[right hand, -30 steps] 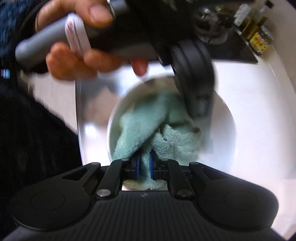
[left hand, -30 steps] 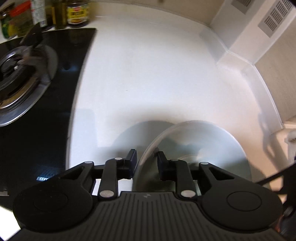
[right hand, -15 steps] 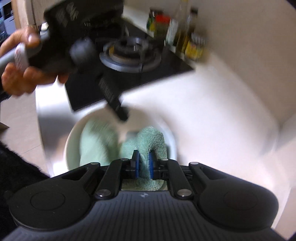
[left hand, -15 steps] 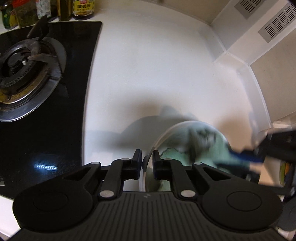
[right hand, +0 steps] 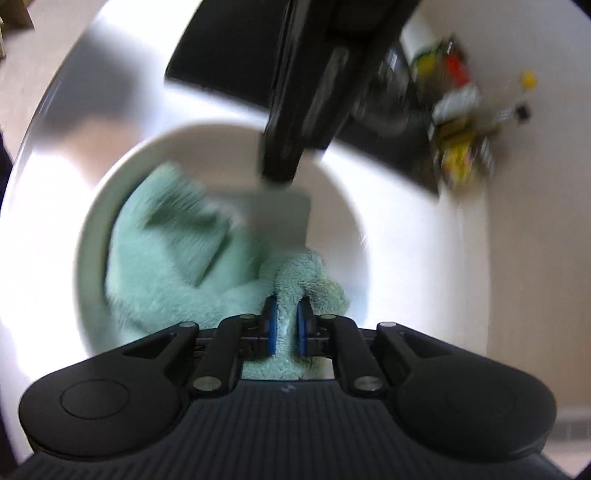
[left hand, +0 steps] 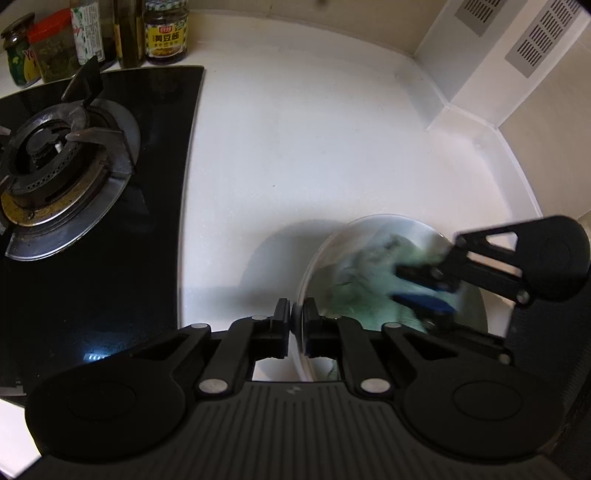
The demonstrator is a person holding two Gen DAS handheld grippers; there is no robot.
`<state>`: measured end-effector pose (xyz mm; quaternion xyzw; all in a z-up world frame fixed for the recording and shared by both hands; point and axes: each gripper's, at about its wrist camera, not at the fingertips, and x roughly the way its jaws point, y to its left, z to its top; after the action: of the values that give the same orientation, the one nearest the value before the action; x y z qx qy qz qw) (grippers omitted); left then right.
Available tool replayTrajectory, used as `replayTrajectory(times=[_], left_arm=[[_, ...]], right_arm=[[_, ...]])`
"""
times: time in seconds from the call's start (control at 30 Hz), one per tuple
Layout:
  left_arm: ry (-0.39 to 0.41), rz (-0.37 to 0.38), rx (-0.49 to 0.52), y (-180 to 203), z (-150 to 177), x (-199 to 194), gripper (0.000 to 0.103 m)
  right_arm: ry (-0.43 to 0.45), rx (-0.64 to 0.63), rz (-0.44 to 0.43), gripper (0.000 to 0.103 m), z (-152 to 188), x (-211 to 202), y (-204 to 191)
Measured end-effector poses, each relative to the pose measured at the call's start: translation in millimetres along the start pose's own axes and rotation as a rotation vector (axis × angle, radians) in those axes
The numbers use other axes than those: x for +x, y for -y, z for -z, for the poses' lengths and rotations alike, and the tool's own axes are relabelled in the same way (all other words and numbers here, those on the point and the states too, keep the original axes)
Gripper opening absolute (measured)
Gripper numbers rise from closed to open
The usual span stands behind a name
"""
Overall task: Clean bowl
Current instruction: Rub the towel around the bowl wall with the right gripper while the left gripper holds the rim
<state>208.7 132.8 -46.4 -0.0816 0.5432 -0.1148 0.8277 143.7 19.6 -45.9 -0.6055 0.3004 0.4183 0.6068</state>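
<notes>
Between the left tongs [left hand: 294,320], pinched nearly closed on its near rim, the white bowl [left hand: 314,258] sits tilted on the counter [left hand: 314,147], while right tongs [right hand: 285,322] inside it clamp a green cloth [right hand: 177,258].

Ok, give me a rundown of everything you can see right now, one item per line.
bowl: one, white, on the counter, rim pinched by the left claw
cloth: one, mint green, inside the bowl
counter: one, white, under the bowl
gas hob: one, black glass, left of the bowl
burner: one, dark metal, on the hob
jars and bottles: several, mixed colours, behind the hob
left claw: shut on the bowl
right claw: shut on the cloth
</notes>
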Motion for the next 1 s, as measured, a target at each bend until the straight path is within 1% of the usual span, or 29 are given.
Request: replayTrajectory(times=[0.03, 0.07, 0.13, 0.2, 0.27, 0.37, 0.43, 0.53, 0.6, 0.63, 0.7, 0.73, 0.8, 0.83, 0.87, 0.93, 1.0], left_arm=[[0.009, -0.001, -0.001, 1.4, -0.2, 0.4, 0.012], [0.015, -0.008, 0.002, 4.1, -0.6, 2.0, 0.012], [0.027, -0.027, 0.011, 10.0, -1.9, 2.1, 0.015], [0.037, -0.048, 0.021, 15.5, -4.1, 3.6, 0.016], [0.03, -0.039, 0.007, 15.9, -7.5, 4.6, 0.016], [0.023, -0.037, -0.009, 16.3, -11.4, 5.8, 0.016], [0.019, -0.034, -0.017, 15.6, -12.6, 6.3, 0.016], [0.011, -0.021, -0.032, 12.2, -14.2, 7.0, 0.016], [0.013, -0.026, -0.038, 10.0, -14.5, 6.9, 0.016], [0.01, -0.023, -0.045, 7.5, -15.1, 6.7, 0.016], [0.004, -0.016, -0.06, 2.2, -16.3, 6.2, 0.015], [-0.007, 0.005, -0.074, -2.2, -17.3, 6.4, 0.015], [-0.014, 0.02, -0.088, -6.1, -18.4, 6.8, 0.015], [-0.016, 0.023, -0.088, -6.7, -18.7, 7.0, 0.015], [-0.016, 0.021, -0.084, -6.2, -18.6, 7.1, 0.015], [-0.016, 0.015, -0.078, -5.1, -18.5, 7.3, 0.015], [-0.017, 0.012, -0.072, -4.5, -18.8, 7.5, 0.015]], right_arm=[[-0.034, 0.024, -0.032, 0.009, -0.1, -1.8, 1.6], [-0.049, 0.052, -0.072, 0.009, 1.2, -5.1, 4.2], [-0.065, 0.131, -0.191, 0.01, 4.4, -13.2, 12.4], [-0.028, 0.185, -0.276, 0.01, 9.4, -15.1, 17.8], [0.008, 0.228, -0.339, 0.01, 12.9, -15.6, 21.5], [0.102, 0.303, -0.432, 0.01, 17.6, -14.9, 27.9], [0.19, 0.389, -0.489, 0.01, 20.2, -10.2, 35.3], [0.276, 0.577, -0.517, 0.009, 22.7, 4.2, 47.9], [0.334, 0.82, -0.502, 0.01, 27.5, 21.4, 57.4], [0.341, 0.888, -0.496, 0.011, 31.2, 24.6, 58.4], [0.347, 0.939, -0.459, 0.012, 38.7, 18.8, 59.4], [0.35, 0.952, -0.439, 0.013, 42.1, 14.5, 59.9], [0.361, 0.891, -0.393, 0.018, 46.5, -4.6, 60.8], [0.376, 0.853, -0.387, 0.018, 50.1, -14.4, 59.5], [0.388, 0.821, -0.391, 0.019, 51.7, -20.3, 59.9], [0.424, 0.696, -0.427, 0.019, 51.4, -36.7, 58.2], [0.413, 0.576, -0.432, 0.02, 39.1, -30.2, 54.5]])
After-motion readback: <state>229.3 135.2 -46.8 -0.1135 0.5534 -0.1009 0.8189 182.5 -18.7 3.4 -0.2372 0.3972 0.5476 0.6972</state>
